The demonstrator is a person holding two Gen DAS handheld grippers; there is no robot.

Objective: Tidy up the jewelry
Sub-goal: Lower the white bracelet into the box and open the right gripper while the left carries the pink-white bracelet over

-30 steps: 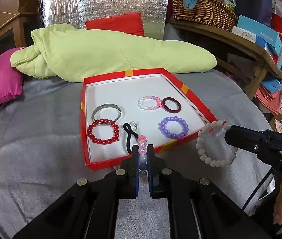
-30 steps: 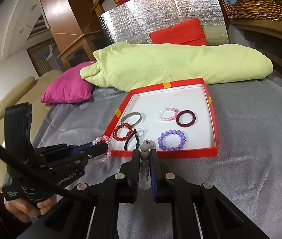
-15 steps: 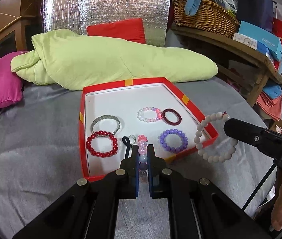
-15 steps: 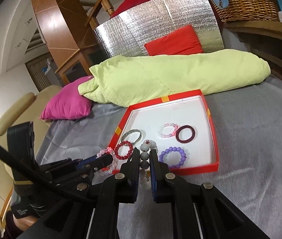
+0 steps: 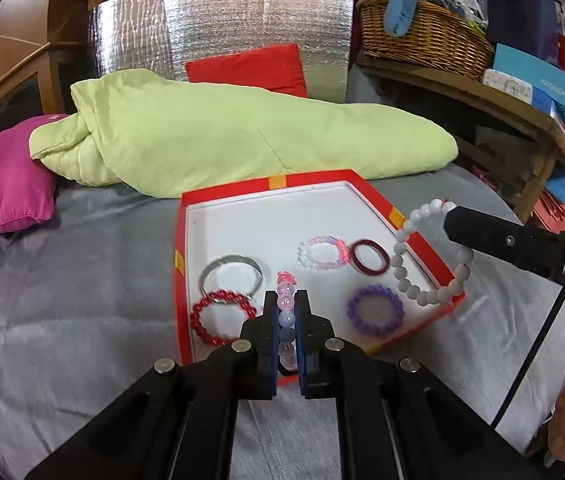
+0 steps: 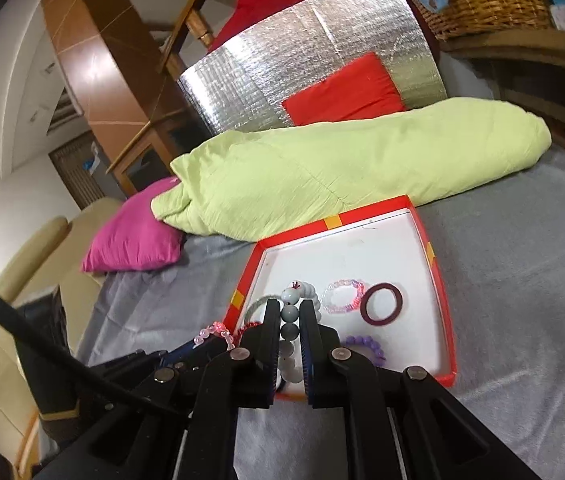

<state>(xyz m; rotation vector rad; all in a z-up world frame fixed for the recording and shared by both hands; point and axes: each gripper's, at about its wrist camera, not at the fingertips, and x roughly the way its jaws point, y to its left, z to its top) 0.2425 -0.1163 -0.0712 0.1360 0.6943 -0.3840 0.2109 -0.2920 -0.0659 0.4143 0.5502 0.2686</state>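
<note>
Hand-held grippers, two [image 5: 286,312] [image 6: 289,316]; five bracelets in one tray [image 5: 378,196].

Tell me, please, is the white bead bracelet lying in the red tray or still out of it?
Out. The white bead bracelet hangs pinched in the right gripper, above the red tray near its right rim, not resting on the floor.

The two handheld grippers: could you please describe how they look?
Both the left gripper and the right gripper are matte black, with flat blue-lined fingers, silver round bolts on angled linkage bars, a black cable and white lettering.
</note>
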